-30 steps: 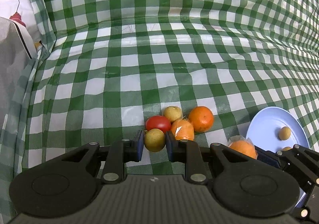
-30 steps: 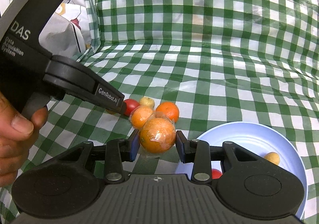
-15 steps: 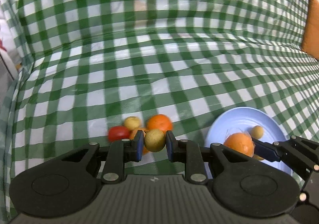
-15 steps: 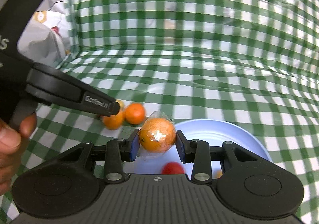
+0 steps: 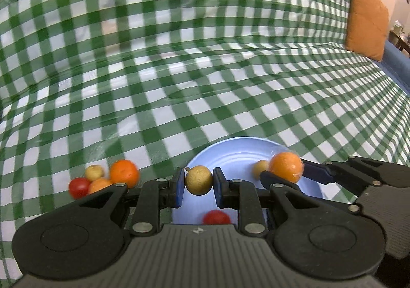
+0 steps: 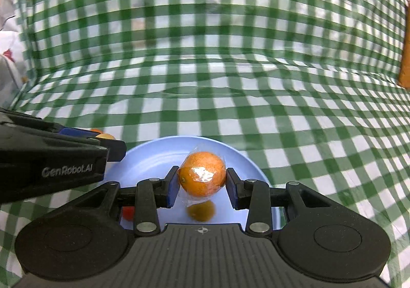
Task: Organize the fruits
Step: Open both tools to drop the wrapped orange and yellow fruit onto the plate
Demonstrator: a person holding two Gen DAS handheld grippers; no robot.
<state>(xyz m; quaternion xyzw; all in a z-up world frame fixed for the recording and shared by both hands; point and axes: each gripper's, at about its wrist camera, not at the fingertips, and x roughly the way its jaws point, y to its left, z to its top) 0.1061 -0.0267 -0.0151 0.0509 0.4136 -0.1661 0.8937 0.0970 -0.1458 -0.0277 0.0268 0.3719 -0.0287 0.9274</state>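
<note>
Both claws have travelled from the fruit pile to above the pale blue plate [image 5: 230, 149], so two fruits are close to delivery. The left claw [image 5: 198, 180] is clamped on a small, matte yellow-green fruit [image 5: 198, 179], now over the plate's near rim rather than beside the pile. The right claw [image 6: 202, 177] grips a plastic-wrapped orange [image 6: 202, 176], glossy and crinkled, now above the plate's centre. A red tomato [image 5: 216, 217] and a small yellow fruit [image 5: 260, 168] already lie on the smooth plate; a dark orange patch beneath the wrapped orange may be fruit or a reflection. Four round fruits [image 5: 102, 181] remain on the green-checked cloth [image 5: 205, 70].
</note>
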